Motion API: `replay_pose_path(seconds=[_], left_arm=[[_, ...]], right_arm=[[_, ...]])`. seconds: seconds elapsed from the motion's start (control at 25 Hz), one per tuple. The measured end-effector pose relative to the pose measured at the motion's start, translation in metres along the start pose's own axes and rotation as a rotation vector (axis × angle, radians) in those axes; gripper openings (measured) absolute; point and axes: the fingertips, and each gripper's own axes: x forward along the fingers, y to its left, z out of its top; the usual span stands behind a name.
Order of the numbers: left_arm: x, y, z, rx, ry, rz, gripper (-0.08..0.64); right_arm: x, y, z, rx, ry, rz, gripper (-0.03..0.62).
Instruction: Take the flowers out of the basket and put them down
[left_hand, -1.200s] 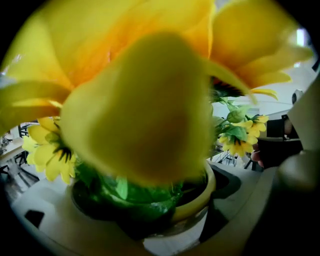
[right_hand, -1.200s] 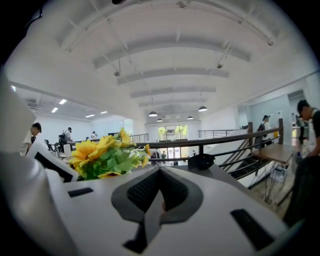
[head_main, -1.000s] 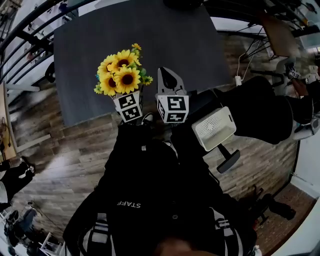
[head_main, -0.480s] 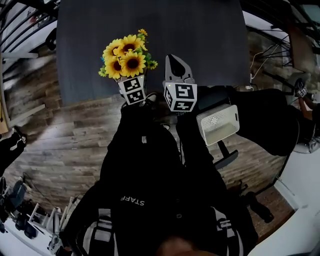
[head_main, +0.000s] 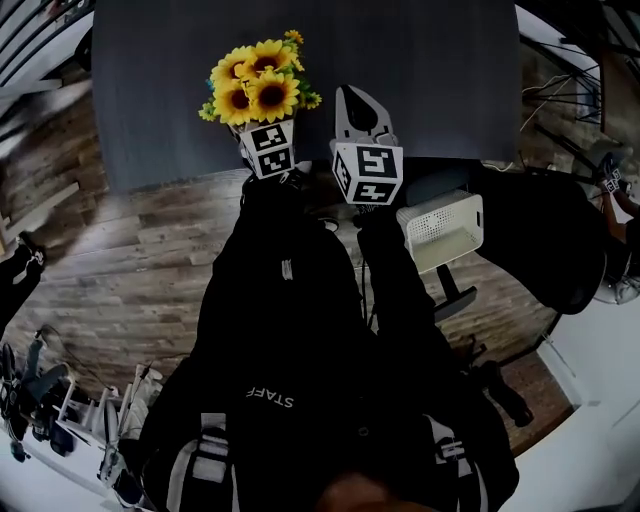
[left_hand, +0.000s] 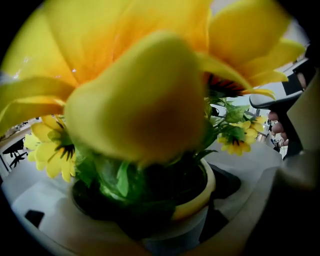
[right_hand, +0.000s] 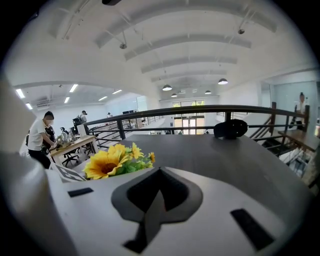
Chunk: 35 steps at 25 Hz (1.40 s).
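Left tool (left_hand: 150, 225): jaws closed against the sides of a small yellow-rimmed pot (left_hand: 197, 197), carrying the sunflowers (head_main: 256, 85) upright.
Right tool (right_hand: 159, 175): jaws shut together, nothing between them; just beside the bunch, on its right.
Change: over the last second both tools have edged forward, from the near edge of the bench (head_main: 430, 90) to a little way in over it. The grip looks the same.
Meaning: flowers are out of the basket (head_main: 440, 207) and held up. Only the set-down seems left, judging by where they hang.
Flowers' place: above the bench, near edge, left of its middle. Whether the pot base touches the top, I cannot tell.
Basket: white, perforated walls, empty; off the bench by the near right corner, resting on something dark.
Surroundings: bench top is dark grey, with a dark rounded object (right_hand: 230, 128) at the far edge, well apart. Wood floor (head_main: 120, 260) lies below.
In the way: nothing shows under the pot. Petals fill the left gripper view, so that camera gives little help with the drop.
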Motion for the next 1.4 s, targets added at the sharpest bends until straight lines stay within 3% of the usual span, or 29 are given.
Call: replay_pose_path(seconds=[0.52,0.88,1.08,1.24,1.4], left_arm=[[0.004,0.006,-0.009,0.051,-0.002,-0.032,0.543],[-0.065,0.01,-0.02,-0.002,0.04,-0.02,0.543],[-0.135,0.007,0.016,-0.074,-0.041,-0.038,0.528],[-0.176,-0.005,0.053,-0.044,-0.095,-0.077,0.369],[-0.198,-0.016,0.115,-0.028,-0.204,-0.109,0.316]], right_arm=[[0.004,0.005,-0.011,-0.003,0.033,0.01,0.012],[-0.027,0.017,0.007,-0.002,0.004,0.011,0.012],[-0.057,0.029,0.033,0.001,-0.047,0.016,0.012],[-0.085,0.039,0.06,-0.019,-0.098,0.029,0.012],[-0.111,0.045,0.093,-0.038,-0.16,0.029,0.012]])
